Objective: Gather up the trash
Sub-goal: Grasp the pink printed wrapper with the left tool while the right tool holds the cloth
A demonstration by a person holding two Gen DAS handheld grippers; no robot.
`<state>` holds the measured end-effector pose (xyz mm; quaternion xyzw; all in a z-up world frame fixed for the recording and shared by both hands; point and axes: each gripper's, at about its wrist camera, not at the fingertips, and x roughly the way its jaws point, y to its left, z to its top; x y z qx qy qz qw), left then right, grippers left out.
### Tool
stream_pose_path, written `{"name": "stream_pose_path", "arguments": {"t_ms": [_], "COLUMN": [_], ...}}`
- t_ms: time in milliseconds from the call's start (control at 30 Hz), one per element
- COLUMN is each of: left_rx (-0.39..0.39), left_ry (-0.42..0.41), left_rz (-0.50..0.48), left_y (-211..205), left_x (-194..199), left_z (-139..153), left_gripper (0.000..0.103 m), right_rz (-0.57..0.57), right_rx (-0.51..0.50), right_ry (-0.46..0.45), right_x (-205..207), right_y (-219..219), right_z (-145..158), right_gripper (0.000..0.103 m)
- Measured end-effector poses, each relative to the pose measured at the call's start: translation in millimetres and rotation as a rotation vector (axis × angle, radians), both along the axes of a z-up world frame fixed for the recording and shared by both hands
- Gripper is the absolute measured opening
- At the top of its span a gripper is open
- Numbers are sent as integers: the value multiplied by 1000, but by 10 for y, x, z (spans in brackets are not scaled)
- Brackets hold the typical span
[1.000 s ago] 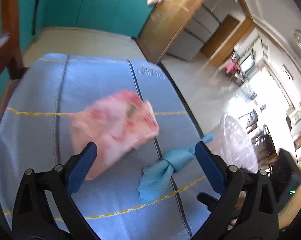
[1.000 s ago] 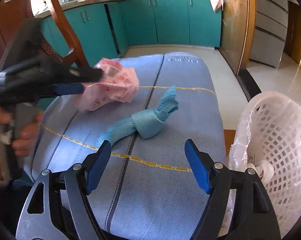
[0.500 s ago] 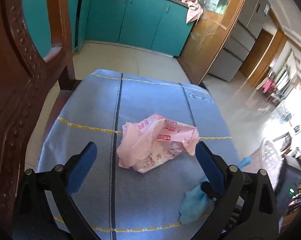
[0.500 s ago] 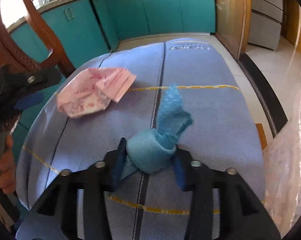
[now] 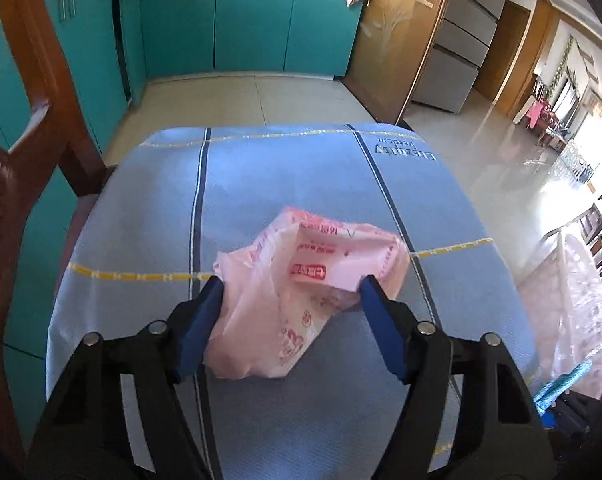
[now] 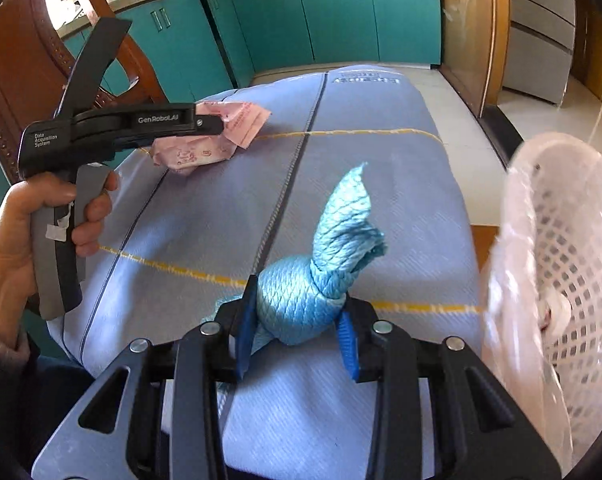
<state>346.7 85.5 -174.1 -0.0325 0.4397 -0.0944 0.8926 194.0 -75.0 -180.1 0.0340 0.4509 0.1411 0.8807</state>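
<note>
A crumpled pink plastic wrapper [image 5: 301,288] lies on the blue cloth-covered table [image 5: 281,176]. My left gripper [image 5: 291,284] has its blue fingers on both sides of the wrapper, touching it, with the jaws still fairly wide. The wrapper also shows in the right wrist view [image 6: 205,148] under the left gripper [image 6: 217,124]. My right gripper [image 6: 297,320] is shut on a knotted light blue cloth [image 6: 321,272] and holds it just above the table. A white mesh basket [image 6: 569,280] lined with clear plastic stands at the right.
A carved wooden chair [image 5: 29,128] stands at the table's left side. Teal kitchen cabinets [image 5: 241,16] line the far wall. The basket [image 5: 573,300] sits off the table's right edge, with a piece of white trash [image 6: 553,312] inside.
My left gripper moved forward and narrowed around the pink wrapper. My right gripper closed on the blue knotted cloth and lifted it toward the basket.
</note>
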Motion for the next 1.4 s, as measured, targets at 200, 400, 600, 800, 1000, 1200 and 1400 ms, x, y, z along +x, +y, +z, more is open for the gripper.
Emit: {"name": "stream_pose_path", "arguments": {"t_ms": [200, 400, 600, 800, 1000, 1200, 1400], "left_rx": [-8, -130, -49, 41, 76, 64, 56], "left_ry": [71, 93, 13, -35, 19, 72, 54], "left_rz": [-7, 5, 8, -129, -203, -189, -193], "left_y": [-33, 29, 3, -260, -444, -379, -397], "left_x": [-283, -625, -718, -521, -396, -402, -518], "left_z": [-42, 22, 138, 179, -9, -122, -98], "left_gripper": [26, 41, 82, 97, 94, 54, 34], "right_rz": [-7, -13, -8, 10, 20, 24, 25], "right_rx": [9, 3, -23, -56, -106, -144, -182], "right_ry": [-5, -20, -30, -25, -28, -28, -35], "right_x": [-134, -159, -145, -112, -77, -64, -83], "right_y": [-9, -61, -70, -4, 95, 172, 219], "right_z": [-1, 32, 65, 51, 26, -32, -58], "right_gripper": [36, 36, 37, 43, 60, 64, 64]}}
